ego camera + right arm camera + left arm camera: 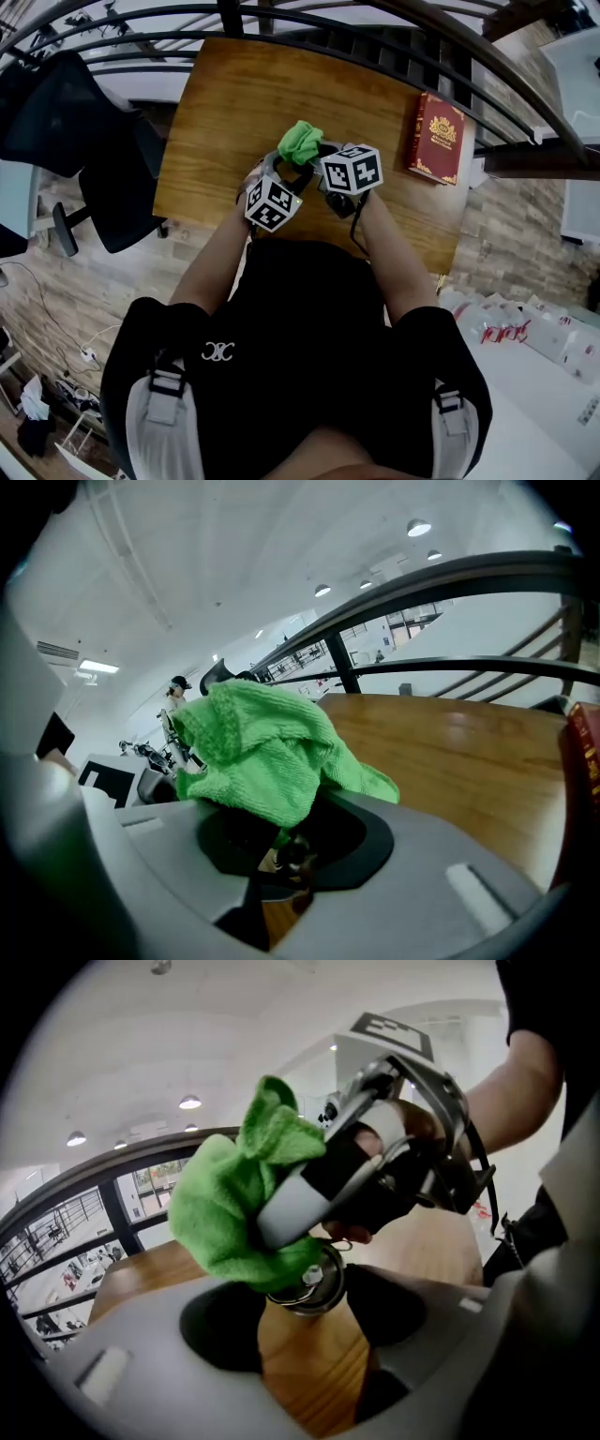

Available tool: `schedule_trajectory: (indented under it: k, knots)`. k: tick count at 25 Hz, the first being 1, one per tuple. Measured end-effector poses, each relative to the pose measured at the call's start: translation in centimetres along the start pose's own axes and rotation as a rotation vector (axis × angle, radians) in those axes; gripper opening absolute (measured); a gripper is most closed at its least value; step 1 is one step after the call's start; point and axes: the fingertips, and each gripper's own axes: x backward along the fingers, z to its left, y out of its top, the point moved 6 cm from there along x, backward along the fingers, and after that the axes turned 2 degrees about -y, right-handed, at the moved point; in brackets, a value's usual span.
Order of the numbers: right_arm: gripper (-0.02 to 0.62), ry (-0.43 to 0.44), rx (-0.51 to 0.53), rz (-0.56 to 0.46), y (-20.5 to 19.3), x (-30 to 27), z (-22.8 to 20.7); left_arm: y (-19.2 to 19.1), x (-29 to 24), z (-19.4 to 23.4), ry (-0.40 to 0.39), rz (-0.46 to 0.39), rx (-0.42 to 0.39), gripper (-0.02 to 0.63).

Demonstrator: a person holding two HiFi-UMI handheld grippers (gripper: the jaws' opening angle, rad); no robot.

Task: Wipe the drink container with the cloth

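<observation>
A bright green cloth [300,141] is bunched in my right gripper [316,157], which is shut on it. In the right gripper view the cloth [262,742] spills over the jaws of that gripper [281,841]. My left gripper [305,1312] is shut on the drink container [307,1282], a small metal vessel whose round end with a bolt and ring shows between the pads. The cloth [234,1208] presses on the container's upper left side. Both grippers meet above the wooden table [244,103]. In the head view the container is mostly hidden behind the grippers.
A red book [435,138] lies at the table's right edge, also visible as a book [581,780] in the right gripper view. A black office chair [84,141] stands left of the table. A dark railing [375,37] curves behind it. White boxes [525,328] sit at lower right.
</observation>
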Motion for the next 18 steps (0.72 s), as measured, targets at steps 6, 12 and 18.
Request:
schedule_trajectory:
  k: [6, 12, 18]
  knots:
    - [0.081, -0.072, -0.004, 0.097, -0.7, -0.9, -1.2, -0.8, 0.0, -1.2, -0.013, 0.034, -0.14, 0.321]
    - [0.081, -0.134, -0.09, 0.117, -1.4, -1.3, -3.5, -1.7, 0.3, -1.7, -0.036, 0.039, -0.122, 0.321]
    - [0.081, -0.221, -0.239, 0.103, -2.7, -0.9, -7.3, -1.4, 0.4, -2.2, -0.053, 0.038, -0.123, 0.321]
